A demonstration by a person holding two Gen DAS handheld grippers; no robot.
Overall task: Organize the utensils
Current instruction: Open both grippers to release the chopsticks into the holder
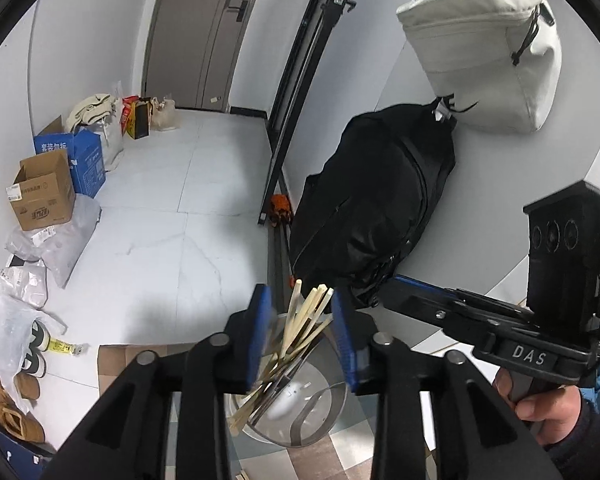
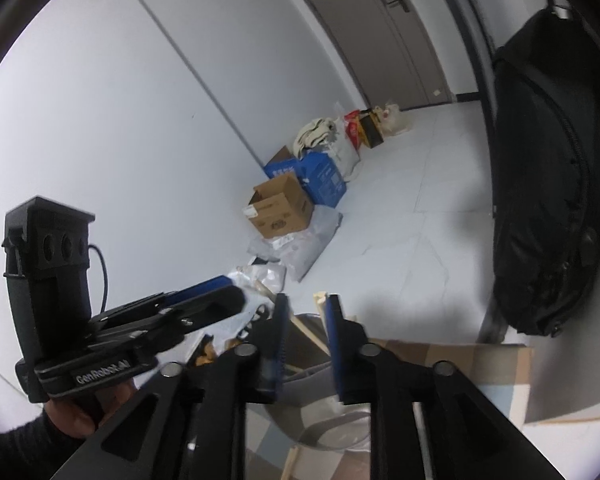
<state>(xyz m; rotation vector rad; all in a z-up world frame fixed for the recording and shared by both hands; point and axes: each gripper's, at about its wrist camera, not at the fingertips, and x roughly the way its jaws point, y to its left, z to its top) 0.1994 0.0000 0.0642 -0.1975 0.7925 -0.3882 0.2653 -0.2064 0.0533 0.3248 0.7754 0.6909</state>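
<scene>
Seemingly ungripped, chopsticks between left gripper

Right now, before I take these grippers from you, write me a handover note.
Left gripper: open, holding nothing, its pads either side of the chopstick tops.
Right gripper: open, holding nothing, over the same spot.
Chopsticks: a bundle standing loosely, leaning, in the clear container on the checked cloth.
Done: those chopsticks are in the container.
Left: a pale stick lies on the cloth beside the container, probably another chopstick to put in. No other utensils are in view, so check the table.
</scene>
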